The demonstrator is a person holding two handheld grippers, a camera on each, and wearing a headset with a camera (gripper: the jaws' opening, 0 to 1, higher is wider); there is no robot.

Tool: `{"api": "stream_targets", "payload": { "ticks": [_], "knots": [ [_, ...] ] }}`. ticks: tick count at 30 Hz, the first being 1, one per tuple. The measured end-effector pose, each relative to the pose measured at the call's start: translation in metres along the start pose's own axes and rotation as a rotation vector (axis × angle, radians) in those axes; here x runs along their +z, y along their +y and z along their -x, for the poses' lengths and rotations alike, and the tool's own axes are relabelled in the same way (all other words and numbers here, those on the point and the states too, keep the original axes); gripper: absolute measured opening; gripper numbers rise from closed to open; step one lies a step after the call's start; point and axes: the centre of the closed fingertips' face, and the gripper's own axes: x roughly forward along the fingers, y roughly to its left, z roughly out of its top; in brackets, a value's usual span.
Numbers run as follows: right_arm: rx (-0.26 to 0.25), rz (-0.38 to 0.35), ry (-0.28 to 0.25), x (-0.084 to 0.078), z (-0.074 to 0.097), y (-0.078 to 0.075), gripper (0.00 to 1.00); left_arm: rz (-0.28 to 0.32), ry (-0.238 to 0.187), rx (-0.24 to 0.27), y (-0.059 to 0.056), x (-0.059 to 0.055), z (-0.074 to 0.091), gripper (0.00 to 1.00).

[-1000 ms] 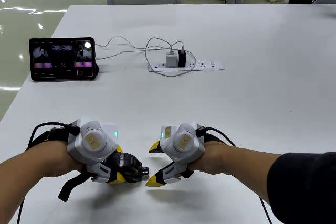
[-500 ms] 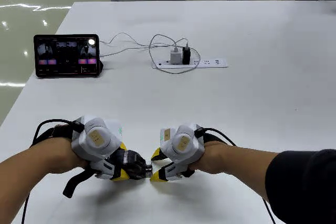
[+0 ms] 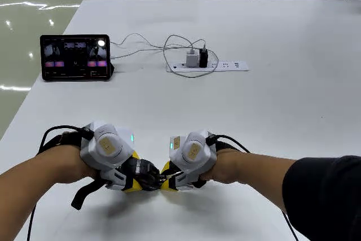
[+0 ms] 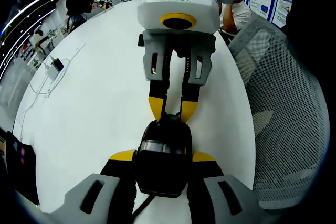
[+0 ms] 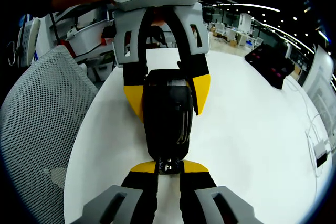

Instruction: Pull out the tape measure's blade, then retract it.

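Note:
A black tape measure [image 3: 148, 174] is held just above the white table [image 3: 271, 111] near its front edge. My left gripper [image 3: 135, 178] is shut on its case, yellow fingertips on both sides, as the left gripper view shows [image 4: 164, 156]. The tape measure [image 4: 163, 153] points at my right gripper [image 4: 170, 109], which faces it head on. In the right gripper view the case [image 5: 168, 114] sits straight ahead, and my right gripper [image 5: 169, 167] has its yellow tips closed around the metal blade tip [image 5: 168, 166] at the case's mouth. No blade length shows between the grippers.
A tablet [image 3: 75, 57] with a lit screen stands at the far left. A power strip [image 3: 214, 66] with chargers and looped cables lies at the back centre. A grey mesh chair [image 4: 283, 108] stands just off the table's front edge.
My right gripper, open a second ago, has moved left up to the tape measure and its jaws have closed on the blade tip. The left gripper has kept hold of the case.

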Motion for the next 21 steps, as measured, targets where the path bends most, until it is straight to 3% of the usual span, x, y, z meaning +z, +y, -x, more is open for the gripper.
{"api": "stream_targets", "payload": {
  "ticks": [21],
  "knots": [
    [0.009,0.031,0.016,-0.0041,0.0021,0.0024,0.1,0.003,-0.008,0.002,-0.0004,0.0,0.0006,0.31]
  ]
}}
